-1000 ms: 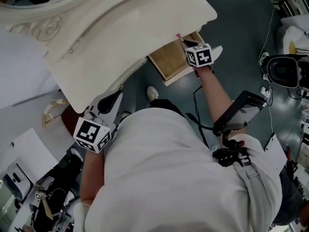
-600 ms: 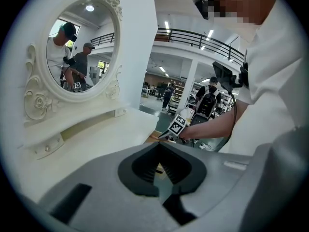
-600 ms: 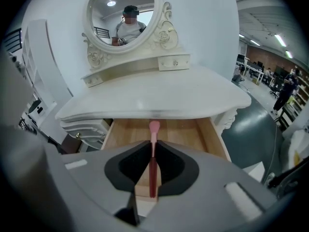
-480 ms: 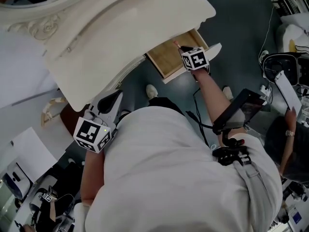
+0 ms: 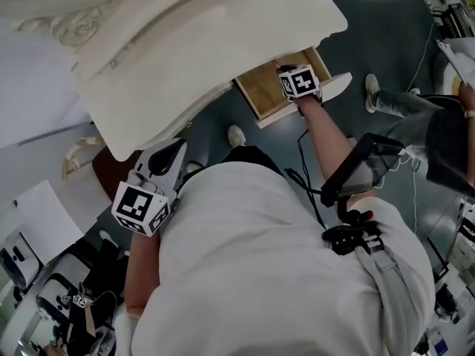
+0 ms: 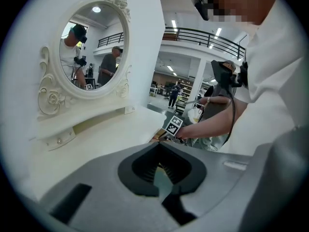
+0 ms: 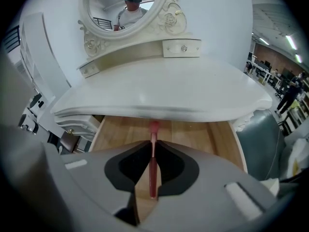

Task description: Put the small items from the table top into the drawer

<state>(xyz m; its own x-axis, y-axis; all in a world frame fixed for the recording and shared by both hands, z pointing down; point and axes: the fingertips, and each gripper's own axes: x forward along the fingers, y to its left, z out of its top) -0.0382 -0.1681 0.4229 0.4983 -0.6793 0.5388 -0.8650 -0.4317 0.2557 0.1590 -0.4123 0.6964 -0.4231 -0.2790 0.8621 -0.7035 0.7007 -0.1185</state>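
Note:
My right gripper is shut on a thin red stick with a rounded pink tip. The stick points forward over the open wooden drawer, just under the front edge of the white table top. In the head view the right gripper sits at the drawer, near its right front corner. My left gripper hangs low at the table's left edge, off the table top. Its jaws stand shut with nothing between them. I see no small items on the table top.
An oval mirror in a carved white frame stands at the back of the table, with a small knobbed drawer beside it. A bystander's legs are on the dark floor to the right. Chairs and gear crowd the lower left.
My right gripper has shifted a little inward over the drawer with the stick in it. A bystander has walked into view at the right. The left gripper stays put.

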